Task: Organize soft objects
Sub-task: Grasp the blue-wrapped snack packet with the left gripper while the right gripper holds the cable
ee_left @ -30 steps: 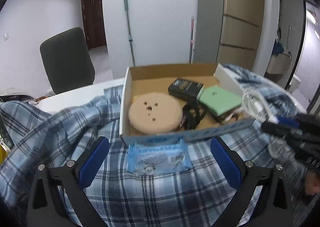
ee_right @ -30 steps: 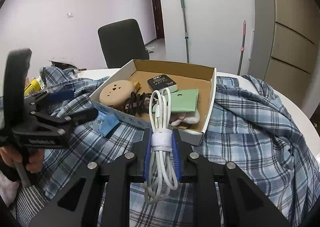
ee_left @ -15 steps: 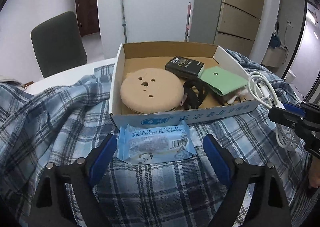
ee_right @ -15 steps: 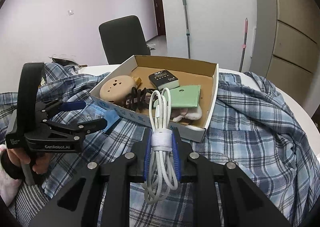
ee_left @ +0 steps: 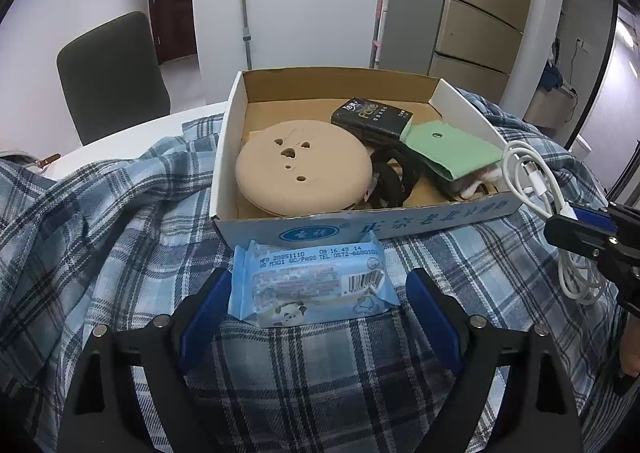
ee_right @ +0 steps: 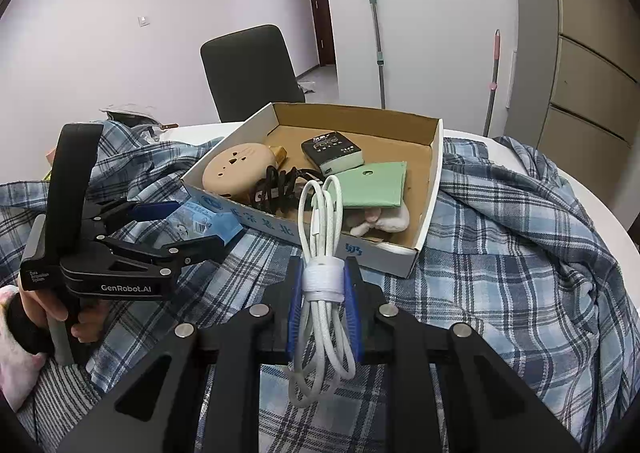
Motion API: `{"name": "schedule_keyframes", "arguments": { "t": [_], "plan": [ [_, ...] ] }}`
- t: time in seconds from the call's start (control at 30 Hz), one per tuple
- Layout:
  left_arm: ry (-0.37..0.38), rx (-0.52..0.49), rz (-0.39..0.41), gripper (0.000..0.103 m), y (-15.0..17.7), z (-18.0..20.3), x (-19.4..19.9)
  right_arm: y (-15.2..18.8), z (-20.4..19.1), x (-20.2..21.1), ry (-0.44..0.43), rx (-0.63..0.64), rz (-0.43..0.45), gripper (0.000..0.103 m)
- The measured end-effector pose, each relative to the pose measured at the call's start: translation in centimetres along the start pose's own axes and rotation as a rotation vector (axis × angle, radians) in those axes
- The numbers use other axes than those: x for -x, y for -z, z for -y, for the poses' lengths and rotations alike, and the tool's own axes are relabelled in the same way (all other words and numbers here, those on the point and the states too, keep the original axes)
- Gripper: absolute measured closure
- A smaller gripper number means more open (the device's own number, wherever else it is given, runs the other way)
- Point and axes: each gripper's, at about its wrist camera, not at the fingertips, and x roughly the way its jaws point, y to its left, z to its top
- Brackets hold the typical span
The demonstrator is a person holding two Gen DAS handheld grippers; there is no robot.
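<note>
A light-blue snack packet [ee_left: 312,285] lies on the plaid shirt [ee_left: 100,237] just in front of the cardboard box [ee_left: 400,227]. My left gripper [ee_left: 316,293] is open, its blue pads on either side of the packet; it shows in the right wrist view [ee_right: 188,225] too, with the packet [ee_right: 204,225] between its fingers. My right gripper [ee_right: 324,285] is shut on a coiled white cable [ee_right: 320,237], held in front of the box [ee_right: 392,253]; the cable shows at the right of the left wrist view [ee_left: 532,181].
The box holds a round beige disc [ee_left: 300,169], a black packet [ee_left: 372,117], a black strap [ee_left: 392,177], a green pouch [ee_left: 452,149] and a white soft thing [ee_right: 380,221]. A grey chair [ee_right: 248,69] stands behind the white table [ee_right: 592,205].
My left gripper has moved forward and down, so its open fingers now straddle the blue packet. My right gripper keeps hold of the cable and has barely moved.
</note>
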Motion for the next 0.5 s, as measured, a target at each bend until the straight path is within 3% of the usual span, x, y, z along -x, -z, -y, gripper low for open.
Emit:
{"name": "schedule_keyframes", "arguments": {
  "t": [0.33, 0.5],
  "plan": [
    [-0.015, -0.008, 0.013, 0.027, -0.1, 0.2, 0.1, 0.0, 0.0, 0.1, 0.001, -0.001, 0.006, 0.084],
    [-0.024, -0.006, 0.045, 0.031, -0.2, 0.3, 2.1, -0.1, 0.2, 0.4, -0.002, -0.007, 0.025, 0.084]
  ]
}}
